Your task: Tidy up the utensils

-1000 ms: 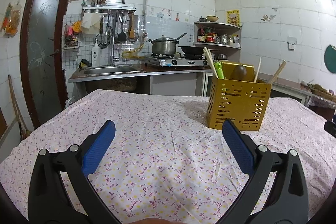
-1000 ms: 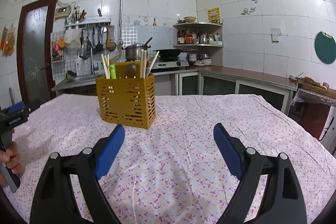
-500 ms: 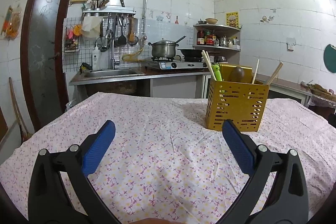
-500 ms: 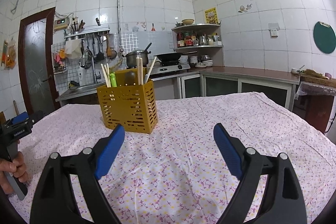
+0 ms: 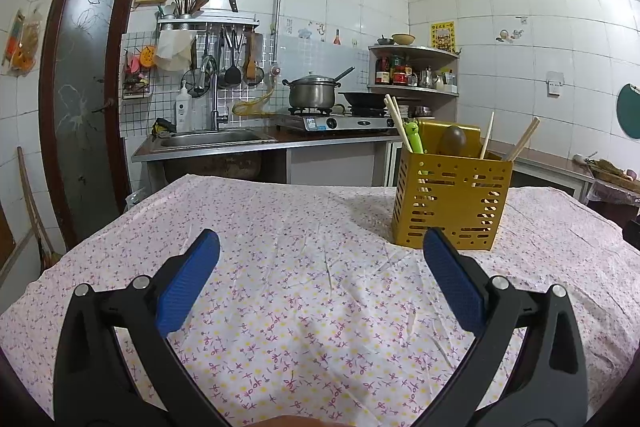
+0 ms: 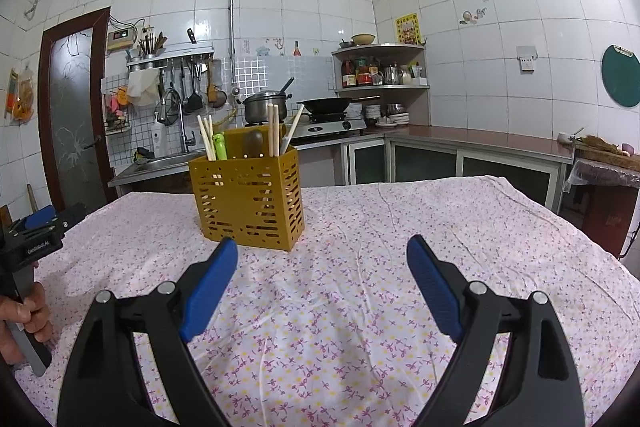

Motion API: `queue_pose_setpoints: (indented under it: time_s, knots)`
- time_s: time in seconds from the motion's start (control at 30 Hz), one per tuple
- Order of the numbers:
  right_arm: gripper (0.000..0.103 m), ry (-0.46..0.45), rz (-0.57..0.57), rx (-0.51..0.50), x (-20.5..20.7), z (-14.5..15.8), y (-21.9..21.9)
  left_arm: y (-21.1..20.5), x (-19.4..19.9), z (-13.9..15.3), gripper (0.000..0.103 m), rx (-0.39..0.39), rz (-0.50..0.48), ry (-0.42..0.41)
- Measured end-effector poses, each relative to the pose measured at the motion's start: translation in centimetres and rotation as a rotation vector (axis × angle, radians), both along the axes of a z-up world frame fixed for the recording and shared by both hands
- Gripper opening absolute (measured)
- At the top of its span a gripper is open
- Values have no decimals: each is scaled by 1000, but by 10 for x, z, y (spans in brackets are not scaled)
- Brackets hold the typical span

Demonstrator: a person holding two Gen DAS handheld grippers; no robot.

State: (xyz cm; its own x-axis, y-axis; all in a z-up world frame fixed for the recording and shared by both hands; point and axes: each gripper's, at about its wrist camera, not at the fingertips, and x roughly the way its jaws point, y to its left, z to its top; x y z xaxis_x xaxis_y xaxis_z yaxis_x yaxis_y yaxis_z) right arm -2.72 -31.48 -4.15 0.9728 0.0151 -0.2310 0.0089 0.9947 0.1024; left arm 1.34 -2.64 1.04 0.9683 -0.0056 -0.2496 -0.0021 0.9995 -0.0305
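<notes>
Holder [image 6: 250,195] nearer, beyond right gripper [image 6: 322,251]

Both hand-held grippers spread wide, nothing between the fingers.

The left black two-finger gripper with blue ribbed pads [image 5: 320,247] is held low and level, jaws fully apart, each blue pad [image 5: 188,281] angled outward; seen from the right wrist view, its body [image 6: 38,231] sits at the far left, gripped from below by the person's bare left hand [image 6: 24,323]. The right black two-finger gripper with blue ribbed pads [image 6: 322,251] is posed alike, jaws wide, empty, its blue pad [image 6: 434,287] clear of contact.
</notes>
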Motion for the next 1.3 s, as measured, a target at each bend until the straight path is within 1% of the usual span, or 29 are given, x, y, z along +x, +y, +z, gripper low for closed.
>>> queue_pose_setpoints:
  time_s: [0.13, 0.4, 1.3]
  knots:
    - [85, -1, 1, -8, -1, 0, 1, 1, 0, 0, 98, -7, -2, 4]
    - [85, -4, 2, -27, -4, 2, 6, 0, 0, 0, 98, 5, -6, -3]
    - [85, 2, 5, -26, -2, 3, 8, -3, -1, -1, 98, 2, -8, 2]
